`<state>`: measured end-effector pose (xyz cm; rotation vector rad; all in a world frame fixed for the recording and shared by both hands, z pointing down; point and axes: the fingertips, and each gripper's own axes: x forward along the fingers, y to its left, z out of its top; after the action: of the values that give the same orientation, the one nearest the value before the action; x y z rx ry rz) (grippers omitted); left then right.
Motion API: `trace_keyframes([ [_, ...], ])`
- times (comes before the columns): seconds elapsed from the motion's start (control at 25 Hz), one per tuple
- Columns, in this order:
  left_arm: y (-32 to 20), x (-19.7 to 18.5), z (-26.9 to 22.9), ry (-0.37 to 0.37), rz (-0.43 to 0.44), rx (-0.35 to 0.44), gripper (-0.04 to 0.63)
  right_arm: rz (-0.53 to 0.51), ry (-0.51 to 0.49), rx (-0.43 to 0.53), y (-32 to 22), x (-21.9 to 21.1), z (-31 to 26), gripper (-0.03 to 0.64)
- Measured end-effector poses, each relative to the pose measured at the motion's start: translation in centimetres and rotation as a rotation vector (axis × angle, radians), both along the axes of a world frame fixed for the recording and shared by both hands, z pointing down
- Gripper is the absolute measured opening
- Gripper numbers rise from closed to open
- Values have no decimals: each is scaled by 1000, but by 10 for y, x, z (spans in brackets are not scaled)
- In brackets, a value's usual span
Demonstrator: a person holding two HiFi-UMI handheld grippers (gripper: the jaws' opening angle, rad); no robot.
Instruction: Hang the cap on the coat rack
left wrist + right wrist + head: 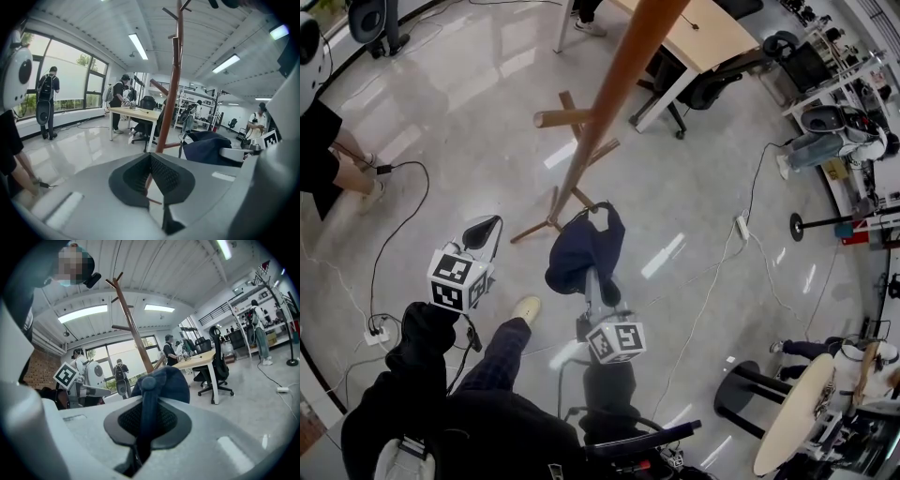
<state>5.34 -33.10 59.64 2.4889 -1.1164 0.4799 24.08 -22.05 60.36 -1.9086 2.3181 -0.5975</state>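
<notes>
A brown wooden coat rack [609, 84] rises from crossed feet on the floor, with a peg sticking out to the left. The navy cap [586, 248] hangs just in front of the rack's base, and my right gripper [592, 281] is shut on a strip of its fabric. In the right gripper view the dark blue strip runs between the jaws up to the cap [164, 380], with the rack [133, 329] behind. My left gripper [483, 228] is left of the cap, shut and empty. In its own view the left gripper [150, 161] faces the rack pole [171, 93], with the cap [211, 147] at right.
A wooden desk [712, 33] and an office chair [703, 89] stand behind the rack. Cables and a power strip [375, 333] lie on the glossy floor at left, near a person's legs [352, 178]. A black stool [750, 394] and round table [792, 412] are at lower right.
</notes>
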Motion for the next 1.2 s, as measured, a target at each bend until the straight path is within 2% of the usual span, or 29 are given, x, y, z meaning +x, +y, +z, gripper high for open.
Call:
trace_keyframes([
  [0.44, -1, -3, 11, -4, -11, -20, 2, 20, 13, -63, 1, 4, 30, 15],
  [1.2, -6, 6, 30, -6, 10, -47, 2, 33, 7, -114, -18, 11, 64, 15],
])
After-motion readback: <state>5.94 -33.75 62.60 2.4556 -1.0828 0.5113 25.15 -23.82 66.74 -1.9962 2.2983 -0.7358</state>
